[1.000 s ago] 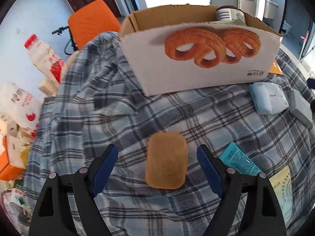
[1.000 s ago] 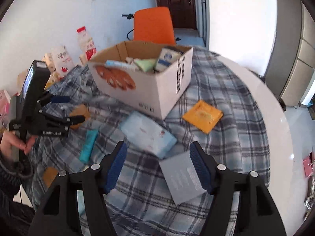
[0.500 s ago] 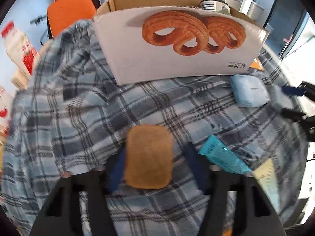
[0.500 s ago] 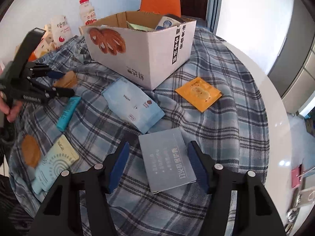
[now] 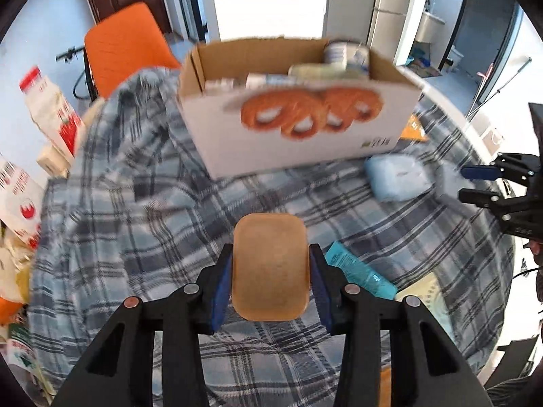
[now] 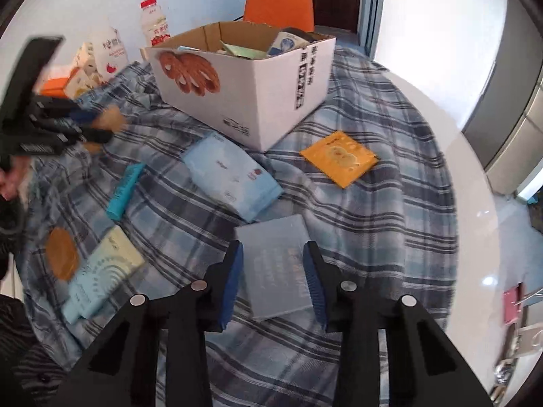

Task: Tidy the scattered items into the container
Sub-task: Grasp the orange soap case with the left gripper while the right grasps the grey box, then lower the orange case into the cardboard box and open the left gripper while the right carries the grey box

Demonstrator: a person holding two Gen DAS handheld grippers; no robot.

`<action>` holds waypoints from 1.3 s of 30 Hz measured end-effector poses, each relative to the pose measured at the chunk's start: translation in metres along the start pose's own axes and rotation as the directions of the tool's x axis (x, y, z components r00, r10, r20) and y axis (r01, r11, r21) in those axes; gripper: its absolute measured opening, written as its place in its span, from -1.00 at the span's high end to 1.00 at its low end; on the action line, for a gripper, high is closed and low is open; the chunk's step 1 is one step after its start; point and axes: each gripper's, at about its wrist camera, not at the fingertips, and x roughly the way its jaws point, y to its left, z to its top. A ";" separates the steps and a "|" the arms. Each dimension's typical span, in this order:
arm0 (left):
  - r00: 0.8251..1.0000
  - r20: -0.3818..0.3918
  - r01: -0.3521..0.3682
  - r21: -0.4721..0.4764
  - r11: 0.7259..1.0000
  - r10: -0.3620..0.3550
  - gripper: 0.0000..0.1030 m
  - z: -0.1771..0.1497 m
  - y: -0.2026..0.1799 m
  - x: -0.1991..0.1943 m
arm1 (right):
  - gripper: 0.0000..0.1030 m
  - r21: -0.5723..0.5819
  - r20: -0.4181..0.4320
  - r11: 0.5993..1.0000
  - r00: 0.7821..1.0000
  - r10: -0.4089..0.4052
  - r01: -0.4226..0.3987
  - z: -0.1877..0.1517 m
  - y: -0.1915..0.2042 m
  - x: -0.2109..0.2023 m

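Observation:
My left gripper is shut on a tan rounded pad and holds it a little above the plaid cloth; it also shows in the right wrist view, left gripper. The white cardboard box with a pastry print stands behind it, open-topped with several items inside. My right gripper is closing on a flat grey packet that lies on the cloth, its blue pads against the packet's two long edges. The box is further back in that view.
On the cloth lie a light blue pouch, an orange sachet, a teal tube, a pale yellow packet and a brown round pad. Milk bottles and an orange chair stand beyond. The bare white table edge lies at right.
The left jaws closed on the tan pad and lifted it off the cloth. The right gripper came down over the grey packet and its jaws narrowed onto it.

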 end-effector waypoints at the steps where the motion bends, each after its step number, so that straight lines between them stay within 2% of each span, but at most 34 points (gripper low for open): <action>1: 1.000 0.015 -0.003 0.004 1.000 0.003 0.13 0.003 0.003 -0.007 | 0.10 -0.010 0.002 1.000 1.000 -0.016 0.016 -0.001 0.000 0.000; 2: 1.000 0.029 -0.007 0.005 1.000 0.007 0.13 0.006 0.002 -0.013 | -0.01 -0.015 0.005 1.000 1.000 -0.025 0.025 -0.002 -0.001 -0.001; 3: 0.999 0.040 -0.008 0.003 1.000 0.008 0.13 0.009 0.003 -0.019 | -0.03 -0.018 0.005 1.000 1.000 -0.024 0.024 -0.003 -0.002 -0.001; 9: 0.994 0.103 -0.026 -0.021 0.999 0.028 0.14 0.030 0.019 -0.045 | -0.03 -0.051 -0.021 0.998 0.999 0.027 -0.029 -0.005 0.004 0.000; 13: 0.989 0.139 -0.048 -0.034 0.998 0.052 0.14 0.062 0.026 -0.050 | 0.00 -0.097 -0.033 0.995 0.999 -0.026 0.023 -0.006 0.013 0.006; 16: 0.986 0.157 -0.043 -0.053 0.998 0.050 0.14 0.081 0.031 -0.050 | 0.30 -0.055 -0.016 0.998 1.000 -0.004 0.003 -0.002 0.010 0.000; 18: 0.986 0.164 -0.033 -0.069 0.997 0.044 0.14 0.093 0.034 -0.046 | 0.84 -0.007 0.010 0.999 0.999 0.045 -0.045 0.002 0.006 -0.009; 19: 0.986 0.163 -0.025 -0.076 0.997 0.037 0.14 0.098 0.035 -0.043 | 0.91 0.017 0.022 0.998 0.998 0.066 -0.066 0.005 0.005 -0.014; 22: 0.987 0.159 -0.005 -0.094 0.996 0.020 0.13 0.111 0.036 -0.031 | 0.93 0.048 0.058 0.993 0.992 0.108 -0.111 0.015 0.002 -0.027; 26: 0.989 0.148 0.016 -0.097 0.995 -0.002 0.13 0.126 0.034 -0.016 | 0.92 -0.018 0.051 1.000 0.999 0.018 -0.018 0.020 0.011 -0.029; 28: 0.992 0.127 0.016 -0.081 0.997 -0.006 0.14 0.129 0.031 -0.006 | 0.87 -0.021 0.035 1.000 0.999 0.013 -0.012 0.018 0.012 -0.026; 29: 0.994 0.111 0.014 -0.070 0.997 -0.006 0.13 0.130 0.028 0.000 | 0.75 -0.017 0.018 1.000 1.000 0.021 -0.021 0.017 0.010 -0.022; 31: 0.996 0.090 0.008 -0.064 0.998 -0.002 0.13 0.129 0.027 0.010 | 0.32 -0.015 -0.016 0.999 0.999 0.028 -0.028 0.012 0.008 -0.013; 32: 0.997 0.081 0.003 -0.065 0.998 0.002 0.13 0.129 0.026 0.015 | -0.07 -0.018 -0.023 1.000 1.000 0.017 -0.017 0.010 0.007 -0.010; 33: 0.997 0.074 -0.004 -0.068 0.998 0.009 0.13 0.128 0.027 0.018 | -0.21 -0.022 -0.019 1.000 1.000 0.001 -0.001 0.009 0.007 -0.007; 34: 0.998 0.064 -0.015 -0.074 0.997 0.020 0.11 0.127 0.028 0.022 | -0.21 -0.029 -0.016 1.000 1.000 -0.011 0.010 0.008 0.008 -0.005; 36: 0.998 0.052 -0.023 -0.086 0.996 0.027 -0.26 0.125 0.031 0.026 | -0.21 -0.037 -0.023 0.999 1.000 -0.012 0.011 0.007 0.008 -0.003; 38: 0.997 0.066 -0.019 -0.094 0.995 0.025 -0.49 0.121 0.033 0.024 | -0.21 -0.045 -0.036 0.999 0.999 -0.005 0.003 0.007 0.008 0.001; 39: 0.997 0.073 -0.021 -0.093 0.995 0.028 -0.49 0.119 0.033 0.022 | -0.21 -0.052 -0.046 0.999 0.999 -0.001 -0.001 0.006 0.009 0.003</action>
